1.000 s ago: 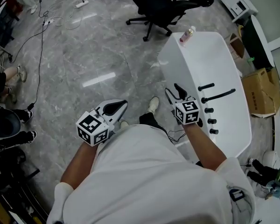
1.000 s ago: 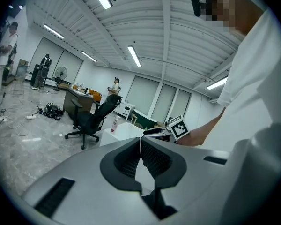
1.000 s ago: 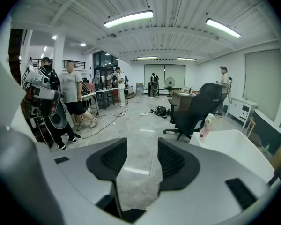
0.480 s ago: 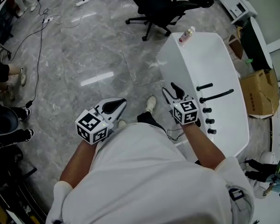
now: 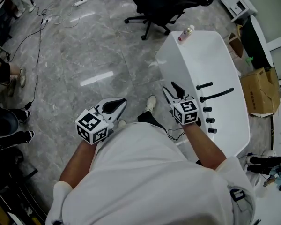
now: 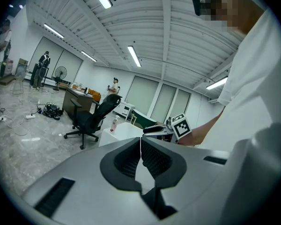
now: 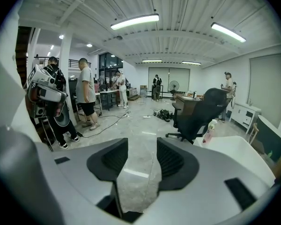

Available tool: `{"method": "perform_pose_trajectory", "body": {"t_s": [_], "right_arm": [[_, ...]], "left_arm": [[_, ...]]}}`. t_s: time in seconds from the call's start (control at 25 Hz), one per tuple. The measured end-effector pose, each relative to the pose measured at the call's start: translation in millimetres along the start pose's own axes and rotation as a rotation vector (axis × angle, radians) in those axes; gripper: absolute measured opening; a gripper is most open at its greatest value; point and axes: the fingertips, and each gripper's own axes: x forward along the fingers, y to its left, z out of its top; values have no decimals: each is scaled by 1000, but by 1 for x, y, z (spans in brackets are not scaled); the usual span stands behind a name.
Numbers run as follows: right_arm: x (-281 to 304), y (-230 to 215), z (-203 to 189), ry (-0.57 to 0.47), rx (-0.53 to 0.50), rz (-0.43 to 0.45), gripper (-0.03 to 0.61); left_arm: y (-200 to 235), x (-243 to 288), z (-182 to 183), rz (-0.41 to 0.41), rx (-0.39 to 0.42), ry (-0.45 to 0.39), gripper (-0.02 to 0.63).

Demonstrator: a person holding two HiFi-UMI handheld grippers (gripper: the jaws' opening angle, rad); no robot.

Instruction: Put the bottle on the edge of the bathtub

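Bottle [image 5: 186,33] stood on bathtub [image 5: 210,60] far rim; likely light, slick; grip mid-body. Your left gripper [image 5: 118,105] closed, right gripper [image 5: 172,89] closing, both empty.

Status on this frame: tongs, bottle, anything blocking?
Left tongs shut, empty. Right tongs closing, nothing between them. Pale pink bottle with white cap standing on white bathtub's far rim, clear of both. Nothing in the way.

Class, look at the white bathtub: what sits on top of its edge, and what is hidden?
A bottle stands on the far edge of the bathtub; black taps and knobs line the right edge. The person's right arm covers the near corner.
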Motion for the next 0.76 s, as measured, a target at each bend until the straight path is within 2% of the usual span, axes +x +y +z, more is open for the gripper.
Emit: {"method": "perform_pose_trajectory", "body": {"t_s": [0.76], "right_arm": [[8, -28, 4, 1, 9, -22, 196]], "left_arm": [[5, 17, 10, -2, 5, 15, 18]]}}
